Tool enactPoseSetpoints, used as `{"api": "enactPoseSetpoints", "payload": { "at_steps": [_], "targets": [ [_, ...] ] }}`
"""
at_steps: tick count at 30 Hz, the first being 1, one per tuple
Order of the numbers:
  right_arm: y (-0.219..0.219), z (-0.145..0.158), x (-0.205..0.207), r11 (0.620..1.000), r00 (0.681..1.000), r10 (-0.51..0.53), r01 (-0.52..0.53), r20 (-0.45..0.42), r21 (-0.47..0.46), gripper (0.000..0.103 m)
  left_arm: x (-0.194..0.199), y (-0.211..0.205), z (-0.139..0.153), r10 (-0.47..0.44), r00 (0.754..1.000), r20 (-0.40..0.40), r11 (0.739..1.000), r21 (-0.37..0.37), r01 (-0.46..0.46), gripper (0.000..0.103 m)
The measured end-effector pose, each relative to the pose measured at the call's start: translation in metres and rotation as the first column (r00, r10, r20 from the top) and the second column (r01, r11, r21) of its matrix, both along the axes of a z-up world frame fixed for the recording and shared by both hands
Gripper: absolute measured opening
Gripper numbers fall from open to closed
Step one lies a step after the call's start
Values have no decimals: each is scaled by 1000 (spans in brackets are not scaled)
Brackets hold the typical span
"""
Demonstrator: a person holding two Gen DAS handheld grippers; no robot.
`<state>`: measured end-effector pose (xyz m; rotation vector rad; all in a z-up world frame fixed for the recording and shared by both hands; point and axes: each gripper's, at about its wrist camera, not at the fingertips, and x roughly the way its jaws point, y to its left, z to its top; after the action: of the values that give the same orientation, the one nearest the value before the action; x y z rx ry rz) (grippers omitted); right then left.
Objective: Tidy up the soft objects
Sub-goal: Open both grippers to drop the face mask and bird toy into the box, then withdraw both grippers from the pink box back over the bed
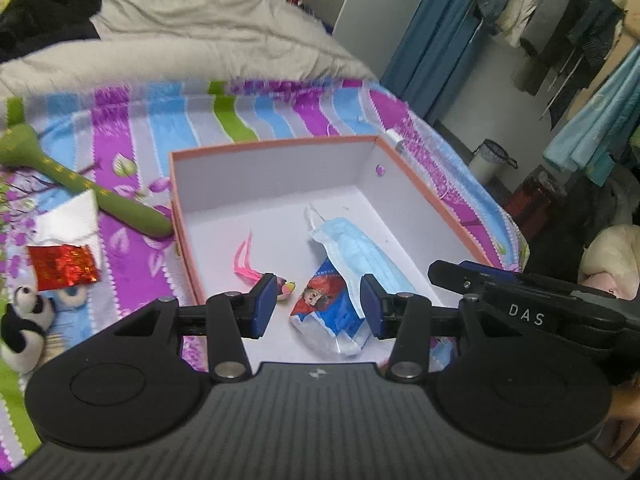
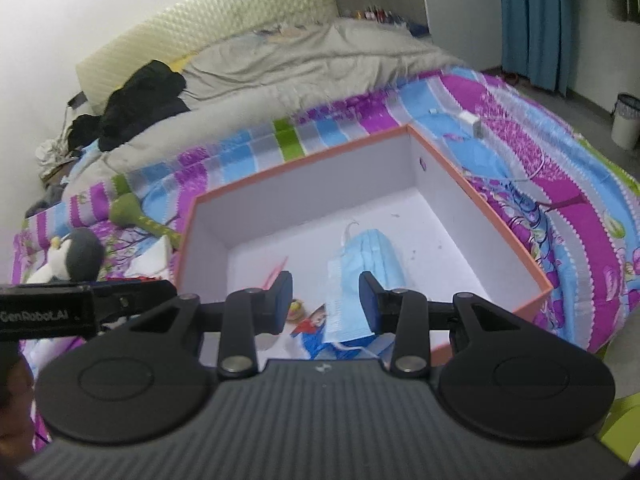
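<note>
Both grippers [image 1: 318, 306] [image 2: 325, 302] open above orange box [image 1: 280, 145].

The light is even and rather cool, like indoor room light, and neither view is dim. The white inside of the box [image 1: 280, 184], ahead of the fingers, is the brightest part, with only soft shadows along its walls. Both views bend strongly at the edges from the fisheye lens, and the corners go dark. The striped bedsheet [image 1: 256, 108] beyond the fingertips looks smeared by motion blur. The hanging clothes [image 1: 560, 12] far to the right of the fingers are soft and noisy.
</note>
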<state>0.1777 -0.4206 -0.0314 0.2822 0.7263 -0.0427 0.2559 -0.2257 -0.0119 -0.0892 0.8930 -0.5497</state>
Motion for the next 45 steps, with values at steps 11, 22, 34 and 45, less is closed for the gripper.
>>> {"api": "enactPoseSetpoints", "payload": {
  "at_steps": [11, 22, 34, 45],
  "targets": [
    [41, 27, -64, 999, 997, 35, -34, 73, -13, 40, -80, 52, 28, 27, 997, 69, 999, -37, -24, 52],
    [91, 24, -109, 992, 988, 127, -125, 82, -29, 40, -140, 105, 27, 98, 989, 110, 995, -36, -95, 52],
    [146, -6, -136, 966, 964, 258, -258, 68, -14, 40, -185, 173, 7, 238, 958, 161, 971, -26, -237, 52],
    [186, -29, -152, 937, 935, 350, -351, 55, 0, 40, -222, 219, -22, 319, 938, 135, 947, -14, -320, 52]
  ]
}}
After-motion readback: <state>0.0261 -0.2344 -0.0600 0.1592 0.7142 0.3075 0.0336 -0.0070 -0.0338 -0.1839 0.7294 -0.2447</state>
